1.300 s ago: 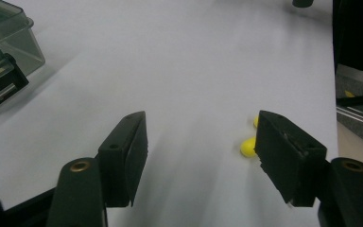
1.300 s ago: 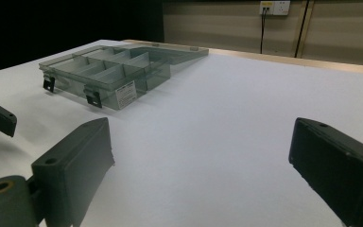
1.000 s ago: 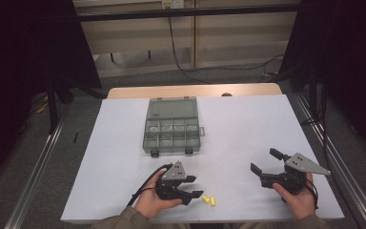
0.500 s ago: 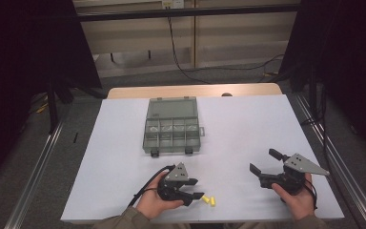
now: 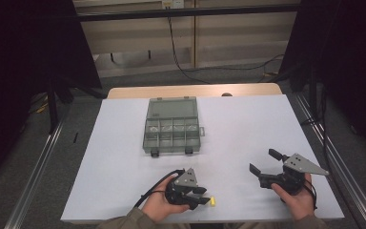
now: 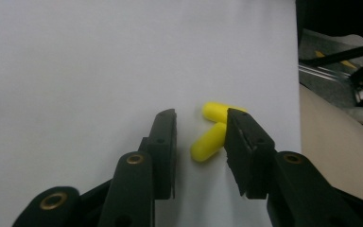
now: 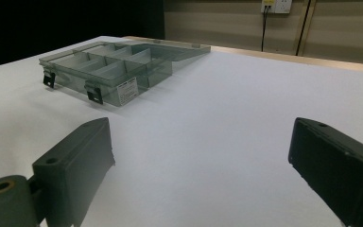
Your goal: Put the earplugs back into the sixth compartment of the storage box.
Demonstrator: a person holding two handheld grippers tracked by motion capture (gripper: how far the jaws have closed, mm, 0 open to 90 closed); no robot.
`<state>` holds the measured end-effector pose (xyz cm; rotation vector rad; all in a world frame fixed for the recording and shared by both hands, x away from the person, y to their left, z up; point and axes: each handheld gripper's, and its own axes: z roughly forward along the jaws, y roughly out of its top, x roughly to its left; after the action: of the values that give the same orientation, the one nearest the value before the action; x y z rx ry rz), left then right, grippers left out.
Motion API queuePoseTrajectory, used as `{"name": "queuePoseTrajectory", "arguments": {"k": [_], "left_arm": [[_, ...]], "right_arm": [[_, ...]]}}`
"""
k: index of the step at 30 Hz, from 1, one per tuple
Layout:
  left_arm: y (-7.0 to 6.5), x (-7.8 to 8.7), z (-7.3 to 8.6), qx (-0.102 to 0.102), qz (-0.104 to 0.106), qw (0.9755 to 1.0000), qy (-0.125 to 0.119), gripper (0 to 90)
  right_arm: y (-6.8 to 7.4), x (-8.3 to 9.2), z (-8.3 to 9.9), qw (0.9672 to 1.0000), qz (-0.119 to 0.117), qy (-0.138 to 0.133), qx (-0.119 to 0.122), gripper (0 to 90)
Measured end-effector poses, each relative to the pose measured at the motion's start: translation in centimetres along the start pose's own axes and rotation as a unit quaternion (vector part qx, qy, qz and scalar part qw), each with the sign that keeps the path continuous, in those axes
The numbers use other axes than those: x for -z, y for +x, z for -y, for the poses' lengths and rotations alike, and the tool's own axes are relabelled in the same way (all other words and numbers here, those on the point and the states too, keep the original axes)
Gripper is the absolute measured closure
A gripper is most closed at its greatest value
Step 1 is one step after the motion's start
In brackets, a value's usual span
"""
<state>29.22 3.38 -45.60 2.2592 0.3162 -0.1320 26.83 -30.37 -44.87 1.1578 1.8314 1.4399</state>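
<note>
While the person's left hand (image 5: pixel 158 206) rests near the front edge of the white table top (image 5: pixel 124 157), the left gripper (image 5: pixel 201 196) lies low over that surface with its black jaws drawn fairly narrow; they have just been closing. Between them lie two small yellow foam earplugs (image 6: pixel 209 142), one slanting up toward the right-hand jaw and the other lying crosswise behind it, partly hidden by that jaw's tip. The slanted plug touches or nearly touches the right-hand jaw, while a clear gap separates it from the left-hand jaw, so the pads do not yet squeeze it from both sides. In the high view a bit of yellow shows just past the jaw tips.

Farther from the left gripper, beyond its tips toward the far side of the table, sits a smoky transparent plastic organiser box (image 5: pixel 172 126) with its lid laid open and flat and two black latches on its near wall.

To the right, well apart from the earplugs, the right gripper (image 5: pixel 265 162) is held in the person's right hand (image 5: pixel 295 200), jaws spread wide with nothing between them, pointing toward the box.
</note>
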Motion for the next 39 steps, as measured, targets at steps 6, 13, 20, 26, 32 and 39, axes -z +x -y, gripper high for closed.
{"name": "queuePoseTrajectory", "arguments": {"k": [6,13,20,26,32,39], "left_arm": [[0.0,0.2,0.1,0.013,0.012,0.9998,0.009,79.5],[0.5,1.4,-0.2,0.042,0.003,0.9988,-0.024,81.9],[1.3,2.1,-0.3,0.059,-0.017,0.9973,-0.041,81.9],[2.1,3.0,-0.4,0.068,-0.038,0.9954,-0.055,81.9],[3.3,4.0,-0.5,0.083,-0.061,0.9924,-0.067,81.9],[4.3,4.5,-0.4,0.093,-0.079,0.9899,-0.071,81.9]], "right_arm": [[0.0,0.0,0.0,1.0,0.001,0.001,-0.001,6.5],[0.0,0.0,0.0,1.0,0.001,-0.001,0.0,6.6],[0.2,0.0,-0.1,1.0,-0.003,-0.003,0.003,6.6],[0.2,0.1,-0.2,1.0,-0.001,-0.007,0.002,6.7],[0.3,0.1,-0.1,1.0,-0.003,-0.002,0.002,6.8],[0.2,0.1,-0.2,1.0,-0.004,-0.006,0.002,6.8]]}}
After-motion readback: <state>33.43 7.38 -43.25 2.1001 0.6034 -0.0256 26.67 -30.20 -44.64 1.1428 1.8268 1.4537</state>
